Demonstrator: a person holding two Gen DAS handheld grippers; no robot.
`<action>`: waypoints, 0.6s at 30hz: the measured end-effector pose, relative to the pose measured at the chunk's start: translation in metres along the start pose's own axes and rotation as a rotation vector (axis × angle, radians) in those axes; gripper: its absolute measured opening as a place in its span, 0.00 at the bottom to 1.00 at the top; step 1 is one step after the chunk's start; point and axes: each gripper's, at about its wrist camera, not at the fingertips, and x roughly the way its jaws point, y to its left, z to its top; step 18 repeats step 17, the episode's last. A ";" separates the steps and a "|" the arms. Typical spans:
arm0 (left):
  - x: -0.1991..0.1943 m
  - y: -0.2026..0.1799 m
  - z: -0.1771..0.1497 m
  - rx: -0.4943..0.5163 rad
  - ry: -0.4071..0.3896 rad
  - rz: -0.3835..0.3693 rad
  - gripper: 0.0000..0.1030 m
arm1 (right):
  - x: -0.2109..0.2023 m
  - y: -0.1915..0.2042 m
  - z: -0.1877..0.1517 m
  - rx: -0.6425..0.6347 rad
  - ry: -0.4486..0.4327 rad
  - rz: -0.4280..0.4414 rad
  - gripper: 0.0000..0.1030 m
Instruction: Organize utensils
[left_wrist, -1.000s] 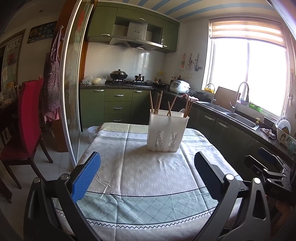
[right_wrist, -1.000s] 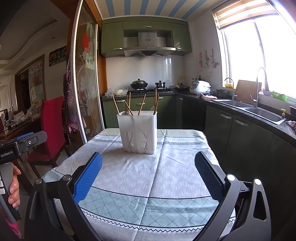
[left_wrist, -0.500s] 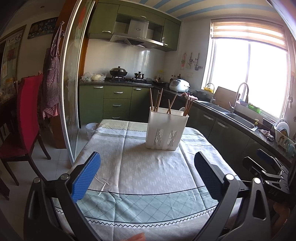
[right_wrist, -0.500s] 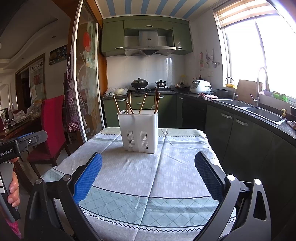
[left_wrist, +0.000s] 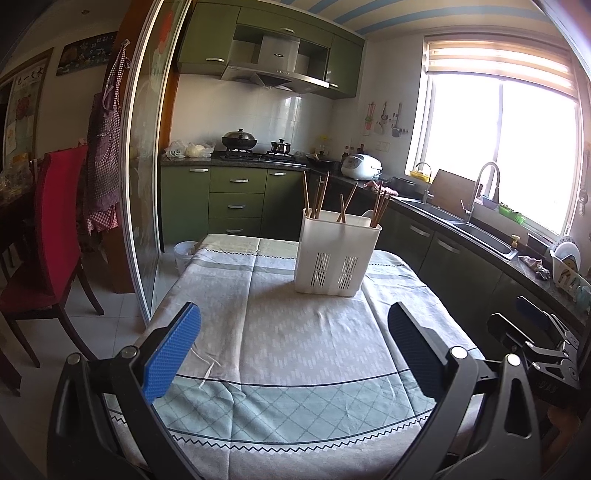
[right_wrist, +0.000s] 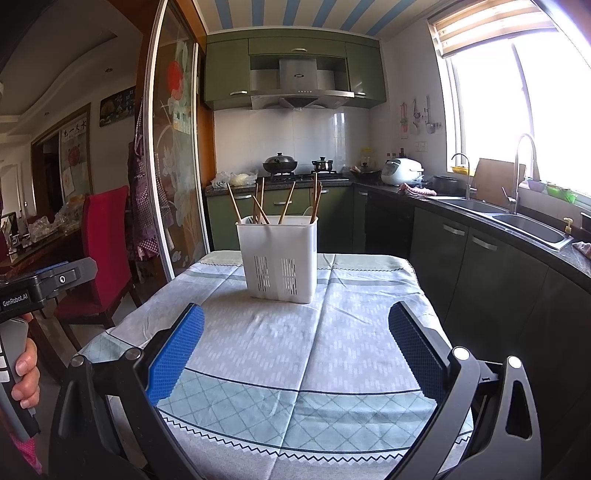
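left gripper (left_wrist: 294, 350) drifted left | both grippers spread, empty | slotted white plastic caddy (right_wrist: 279, 258) upright

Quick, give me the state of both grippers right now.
Left gripper: open, holding nothing, above the tablecloth.
Right gripper: open, holding nothing, facing the white utensil holder.

My white slotted holder (left_wrist: 337, 254) held brown chopsticks (left_wrist: 313, 195). The tablecloth (left_wrist: 295, 343) was pale grey with white dashes, edged by a green diamond band and dark zigzag. My fingers' pads (left_wrist: 173, 352) were blue; the cabinets (left_wrist: 236, 195) olive green, the chair (left_wrist: 55, 206) red.
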 end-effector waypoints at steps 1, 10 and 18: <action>0.000 0.000 0.000 0.002 0.000 -0.003 0.93 | 0.000 0.000 0.000 0.000 0.000 0.000 0.96; 0.004 0.000 0.000 0.008 0.002 -0.011 0.93 | 0.002 -0.001 -0.001 0.000 0.006 0.001 0.96; 0.010 0.004 -0.001 -0.005 0.024 -0.017 0.93 | 0.004 -0.002 -0.002 0.000 0.012 0.001 0.96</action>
